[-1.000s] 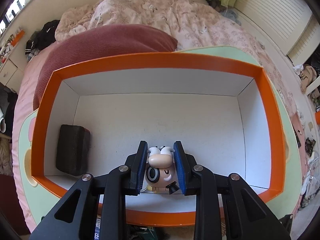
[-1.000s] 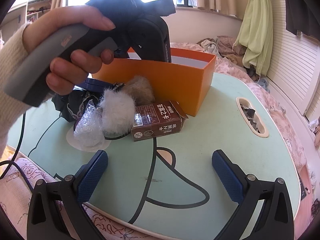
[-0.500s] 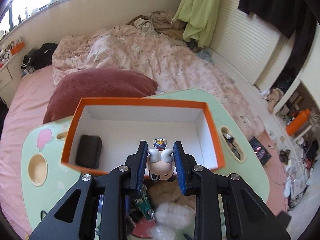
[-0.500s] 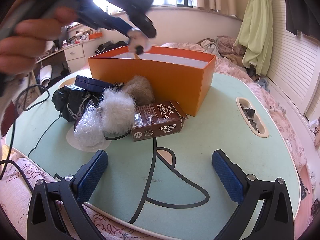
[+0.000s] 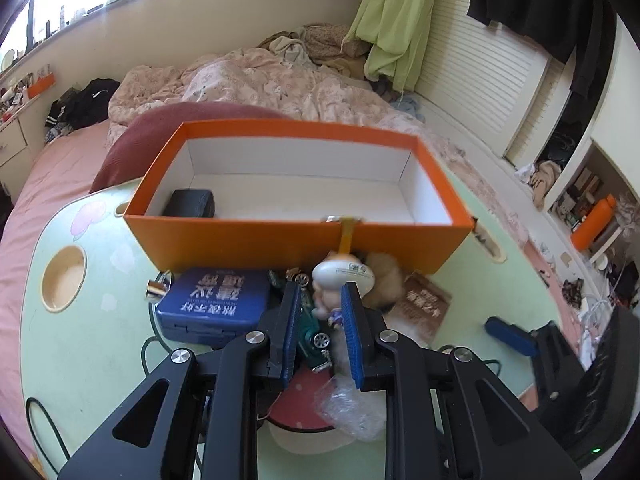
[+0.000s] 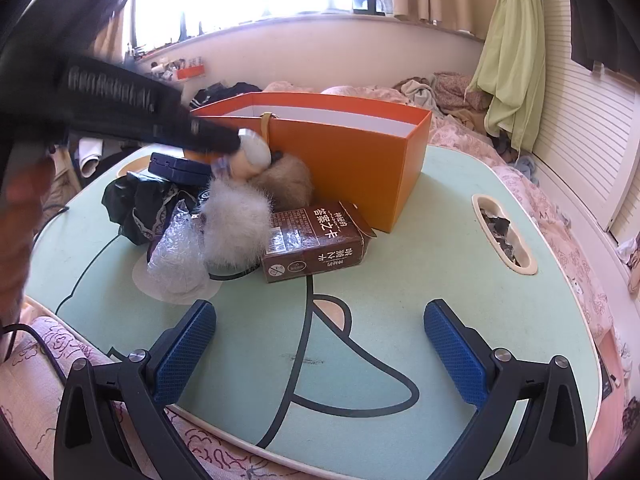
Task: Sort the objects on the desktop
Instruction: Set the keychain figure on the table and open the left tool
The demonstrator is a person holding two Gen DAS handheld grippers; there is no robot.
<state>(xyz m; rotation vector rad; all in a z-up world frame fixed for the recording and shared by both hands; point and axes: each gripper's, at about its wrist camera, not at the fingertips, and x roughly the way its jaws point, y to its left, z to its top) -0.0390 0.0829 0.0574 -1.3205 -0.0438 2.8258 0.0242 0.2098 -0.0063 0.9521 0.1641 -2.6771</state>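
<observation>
**Figurine pinched outside the orange box**

Clamped between the blue ribbed pads of the left gripper (image 5: 320,312) is sitting a small rounded cartoon figurine (image 5: 340,280), pale-bodied with a white oval base turned toward the camera; the pads are pressing on its two sides, so the jaws are standing narrow and gripping it. A thin yellow strap (image 5: 346,236) is running up from the figurine and hanging over the near rim of the orange cardboard box with white inner walls (image 5: 296,240). The figurine itself is hovering outside that box, just in front of its near wall and above the clutter on the pale green cartoon-printed table (image 6: 440,260).

Inside the box, in its left corner, a dark rectangular block (image 5: 190,203) is lying flat. Beneath the left gripper are lying a blue hinged case with white characters (image 5: 212,304), a small green toy car (image 5: 312,332), a tan fur pompom (image 6: 288,180), a white fur pompom (image 6: 236,228), a brown printed carton (image 6: 316,240) and a crumpled piece of clear bubble wrap (image 6: 176,256).

Well apart from all of these, the right gripper (image 6: 320,344) is standing with its jaws spread wide over bare tabletop, nothing between them.
</observation>
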